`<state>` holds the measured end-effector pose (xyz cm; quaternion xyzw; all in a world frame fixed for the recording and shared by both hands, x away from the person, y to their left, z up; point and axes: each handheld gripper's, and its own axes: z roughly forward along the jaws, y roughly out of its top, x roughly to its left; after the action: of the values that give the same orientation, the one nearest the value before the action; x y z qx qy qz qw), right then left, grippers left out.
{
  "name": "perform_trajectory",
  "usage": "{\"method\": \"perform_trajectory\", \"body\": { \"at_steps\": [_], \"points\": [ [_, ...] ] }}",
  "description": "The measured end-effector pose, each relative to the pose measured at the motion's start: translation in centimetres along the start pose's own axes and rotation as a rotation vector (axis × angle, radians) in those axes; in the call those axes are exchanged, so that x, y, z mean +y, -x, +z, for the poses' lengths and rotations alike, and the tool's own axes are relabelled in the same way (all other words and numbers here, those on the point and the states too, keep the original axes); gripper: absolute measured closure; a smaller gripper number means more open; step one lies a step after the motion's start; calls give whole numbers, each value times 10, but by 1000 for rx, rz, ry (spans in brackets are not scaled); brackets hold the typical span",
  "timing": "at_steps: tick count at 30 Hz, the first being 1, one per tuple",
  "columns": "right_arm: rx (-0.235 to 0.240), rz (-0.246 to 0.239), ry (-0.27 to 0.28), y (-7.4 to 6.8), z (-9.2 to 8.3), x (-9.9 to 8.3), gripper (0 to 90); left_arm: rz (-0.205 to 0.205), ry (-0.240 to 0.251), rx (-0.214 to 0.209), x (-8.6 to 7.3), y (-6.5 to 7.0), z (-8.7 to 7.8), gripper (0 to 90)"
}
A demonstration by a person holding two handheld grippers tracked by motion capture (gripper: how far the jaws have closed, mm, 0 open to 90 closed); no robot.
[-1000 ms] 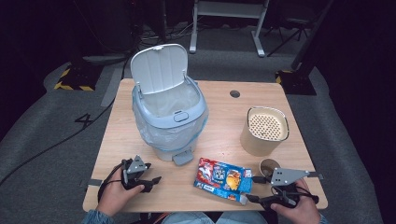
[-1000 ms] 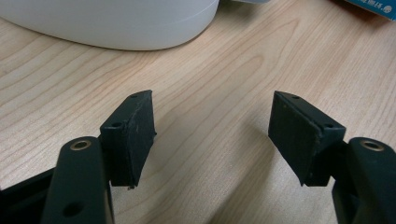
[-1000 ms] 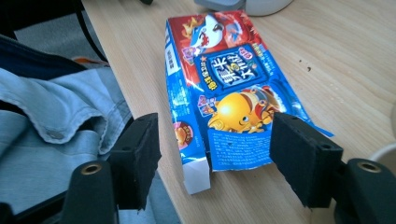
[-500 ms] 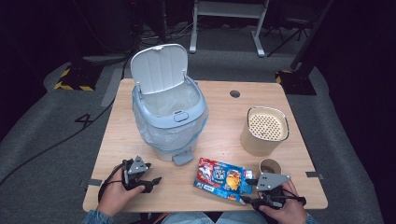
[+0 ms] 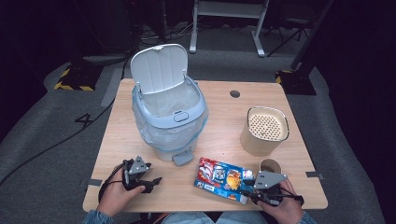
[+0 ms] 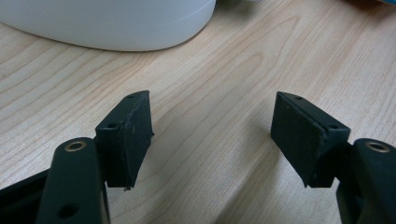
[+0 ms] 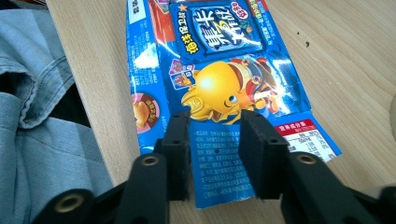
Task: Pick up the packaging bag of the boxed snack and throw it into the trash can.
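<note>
A blue and red snack packet [image 5: 219, 178] lies flat near the table's front edge; in the right gripper view the snack packet [image 7: 224, 93] shows a yellow cartoon figure. My right gripper [image 5: 246, 195] sits low at the packet's right end. Seen along its own jaws, the right gripper [image 7: 215, 121] has just been closing. The jaws are narrow and stand over the packet's near end, with a gap still between the pads. My left gripper [image 5: 156, 182] rests at the front left, open. In its own view the left gripper [image 6: 212, 126] has bare wood between its pads.
A pale blue pedal bin [image 5: 168, 116] with its lid up and a plastic liner stands left of centre on the wooden table [image 5: 224, 121]. A beige cylinder with a perforated top [image 5: 266, 128] stands at the right, a small brown cup [image 5: 270, 165] in front of it. A denim-clad lap [image 7: 42, 140] lies beside the table edge.
The right gripper has sunk and shifted left onto the packet's right end, and its jaws have narrowed. The left gripper has kept still.
</note>
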<state>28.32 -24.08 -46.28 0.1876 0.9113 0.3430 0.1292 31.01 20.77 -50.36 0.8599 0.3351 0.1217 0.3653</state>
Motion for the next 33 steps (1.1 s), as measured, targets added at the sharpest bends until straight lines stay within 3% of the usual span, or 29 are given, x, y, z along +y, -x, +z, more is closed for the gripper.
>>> {"method": "perform_trajectory", "body": {
  "at_steps": [15,19,24,27,29,33],
  "points": [
    [-14,30,35,7,-4,-2,894,21,-6,2,0,2,1,277],
    [-16,62,30,11,-5,-3,900,21,-5,-1,0,2,1,277],
    [-36,68,3,12,3,-5,820,28,-6,-5,0,3,1,277],
    [-44,65,-19,12,5,-5,842,37,-7,-8,1,3,1,277],
    [-47,77,-21,13,5,-6,889,39,-8,-10,1,4,1,277],
    [-40,115,-7,16,2,-7,900,39,-7,-14,1,4,1,277]
  ]
}}
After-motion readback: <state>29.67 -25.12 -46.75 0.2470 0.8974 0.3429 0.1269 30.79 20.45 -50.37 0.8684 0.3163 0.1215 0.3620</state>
